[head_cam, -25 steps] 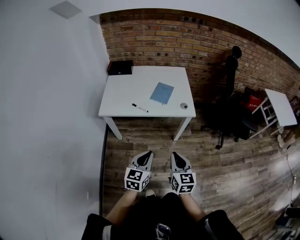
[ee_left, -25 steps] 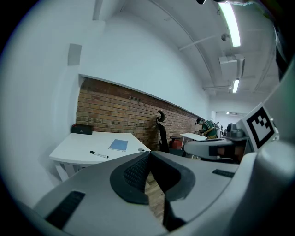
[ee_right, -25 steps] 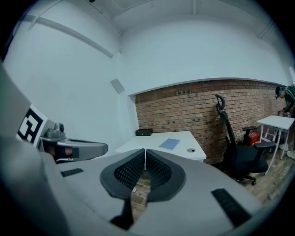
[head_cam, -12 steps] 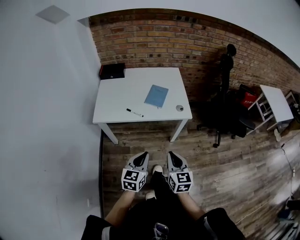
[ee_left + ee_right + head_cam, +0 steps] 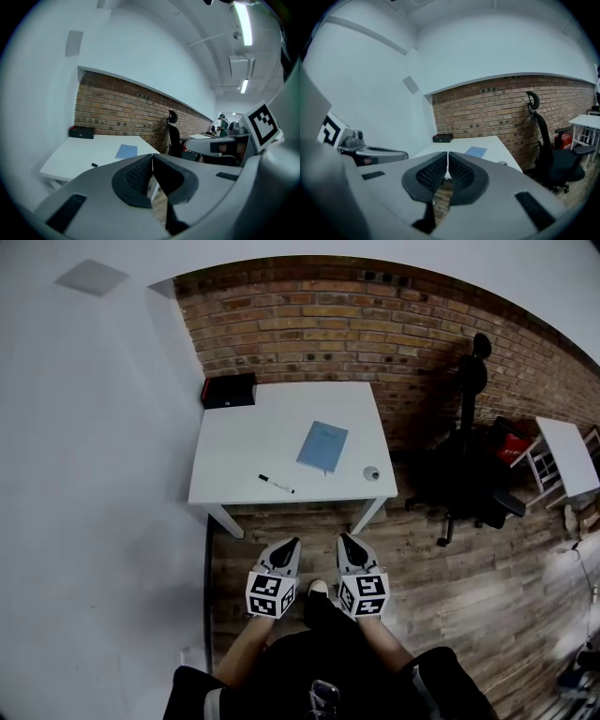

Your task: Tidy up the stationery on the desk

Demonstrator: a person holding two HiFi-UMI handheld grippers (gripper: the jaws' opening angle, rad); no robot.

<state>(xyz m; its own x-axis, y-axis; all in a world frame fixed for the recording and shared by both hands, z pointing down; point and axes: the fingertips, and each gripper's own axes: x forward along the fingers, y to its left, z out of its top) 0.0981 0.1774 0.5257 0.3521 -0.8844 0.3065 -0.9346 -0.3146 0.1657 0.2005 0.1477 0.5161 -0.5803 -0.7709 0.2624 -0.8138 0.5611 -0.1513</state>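
Left gripper [image 5: 292, 543] and right gripper [image 5: 342, 539], fingers together and empty, hang short of the desk [image 5: 242, 442], where a light pen [image 5: 277, 485], likely best pinched mid-barrel, lies near a thin, probably floppy notebook [image 5: 322, 446].

Smooth matt white desk [image 5: 248, 451] on worn wood floor [image 5: 469, 577], rough brick wall [image 5: 309, 334] behind.

Round thing [image 5: 371, 473] on the desk [image 5: 253, 442] is too small to identify; side table [image 5: 567, 457] is cut off.
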